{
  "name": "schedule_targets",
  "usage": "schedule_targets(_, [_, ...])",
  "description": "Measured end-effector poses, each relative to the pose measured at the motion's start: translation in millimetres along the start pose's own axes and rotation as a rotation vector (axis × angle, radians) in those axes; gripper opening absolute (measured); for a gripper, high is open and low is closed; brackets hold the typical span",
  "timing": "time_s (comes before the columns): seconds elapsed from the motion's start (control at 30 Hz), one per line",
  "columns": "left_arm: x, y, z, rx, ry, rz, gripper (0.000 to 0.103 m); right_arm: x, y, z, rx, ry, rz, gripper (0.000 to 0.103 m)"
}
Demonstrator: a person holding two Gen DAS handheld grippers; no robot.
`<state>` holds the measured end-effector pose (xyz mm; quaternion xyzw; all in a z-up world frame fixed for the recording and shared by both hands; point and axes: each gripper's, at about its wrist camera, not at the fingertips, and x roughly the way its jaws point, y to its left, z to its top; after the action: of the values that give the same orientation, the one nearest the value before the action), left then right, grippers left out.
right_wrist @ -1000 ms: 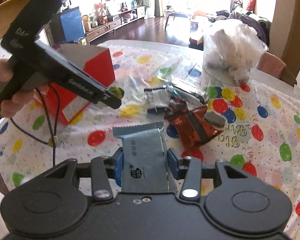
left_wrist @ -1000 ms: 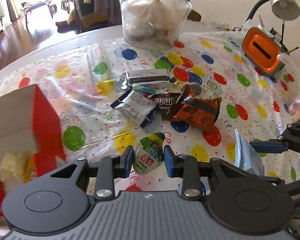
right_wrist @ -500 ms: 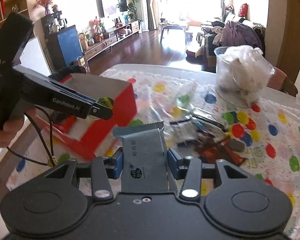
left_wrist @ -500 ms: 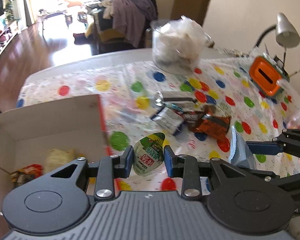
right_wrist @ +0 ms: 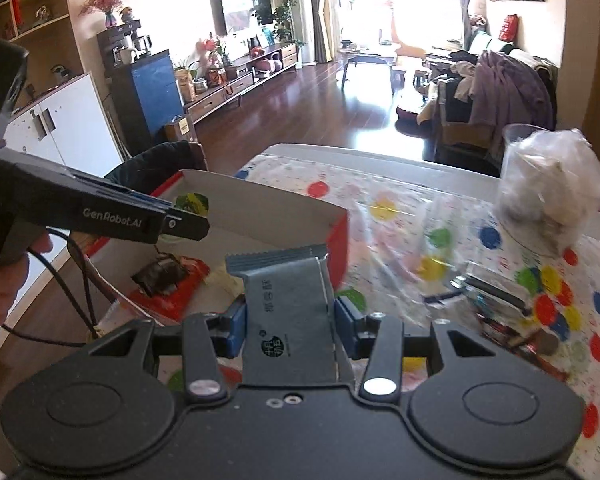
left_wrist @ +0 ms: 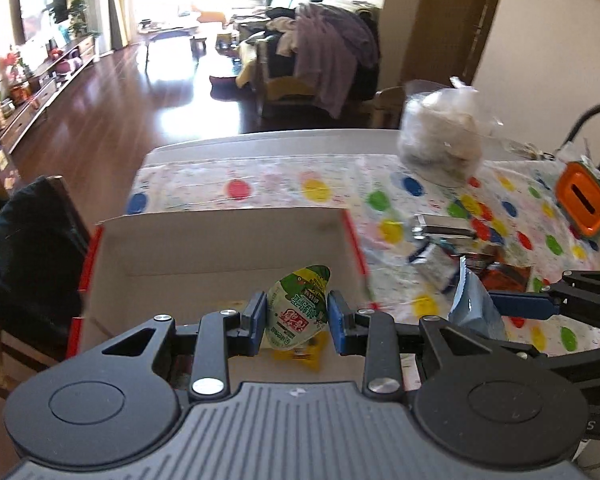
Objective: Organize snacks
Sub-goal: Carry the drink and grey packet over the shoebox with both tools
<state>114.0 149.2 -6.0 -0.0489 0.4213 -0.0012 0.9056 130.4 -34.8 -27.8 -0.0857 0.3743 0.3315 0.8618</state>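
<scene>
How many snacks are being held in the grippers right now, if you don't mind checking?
2. The left gripper holds a green-lidded jelly cup over the box; the right gripper holds a grey packet beside it.

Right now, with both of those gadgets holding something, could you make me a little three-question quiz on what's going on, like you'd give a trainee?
1. True or false: the left gripper is shut on a green-lidded jelly cup.
2. What does the right gripper hold? A) an orange wrapper B) a grey-blue snack packet C) a lamp
3. Fill in: the jelly cup hangs over the open red-and-white ____.

Key
1. True; both blue pads press its sides.
2. B, the grey-blue snack packet, standing upright between the pads.
3. Cardboard box, which already holds a yellow snack and an orange snack bag.
</scene>
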Motion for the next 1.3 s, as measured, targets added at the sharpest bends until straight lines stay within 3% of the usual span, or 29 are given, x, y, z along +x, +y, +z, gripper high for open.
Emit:
schedule_targets(0.47, [44.4, 91.4, 11.3, -0.090, 0.127, 0.119, 0.031, 88.9, 44.4, 43.3, -0.085, 0.101, -0.035, 0.044])
schedule_targets(0.7, [76.6, 101.7, 18.0, -0.064, 0.216, 0.144, 0.031, 136.7, 52.5, 50.3, -0.118, 0.193, -0.035, 0.044])
schedule_targets(0.93, [101.5, 108.6, 27.4, -0.064, 0.338, 0.118, 0.032, 176.2, 56.0, 47.3, -0.138, 0.285, -0.015, 0.044])
schedule_targets(1.3, [135.4, 107.2, 30.4, -0.039, 0.505, 0.137, 0.034, 196.4, 55.4, 42.1, -0.147, 0.340, -0.009, 0.045])
